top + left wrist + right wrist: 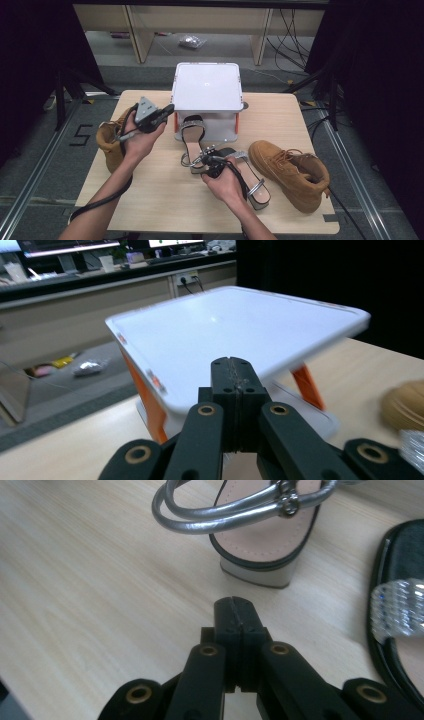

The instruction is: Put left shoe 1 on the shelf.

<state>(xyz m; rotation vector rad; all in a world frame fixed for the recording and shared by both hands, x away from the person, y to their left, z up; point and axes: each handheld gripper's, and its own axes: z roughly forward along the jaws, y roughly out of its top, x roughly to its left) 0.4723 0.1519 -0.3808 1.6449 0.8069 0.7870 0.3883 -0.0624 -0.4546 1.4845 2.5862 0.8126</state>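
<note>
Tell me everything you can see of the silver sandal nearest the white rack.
The silver sandal lies flat on the wooden table, toe under the white rack, heel toward the person. It has a pinkish insole edged in black, a low grey block heel and shiny metallic ankle straps looped together at a small buckle. The right gripper, jaws shut, hovers just behind the heel without touching it.

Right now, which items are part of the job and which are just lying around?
In play: silver sandal nearest the shut right gripper; white rack faced by the shut left gripper; second sandal.
Lying about: tan boots, floor bag.
</note>
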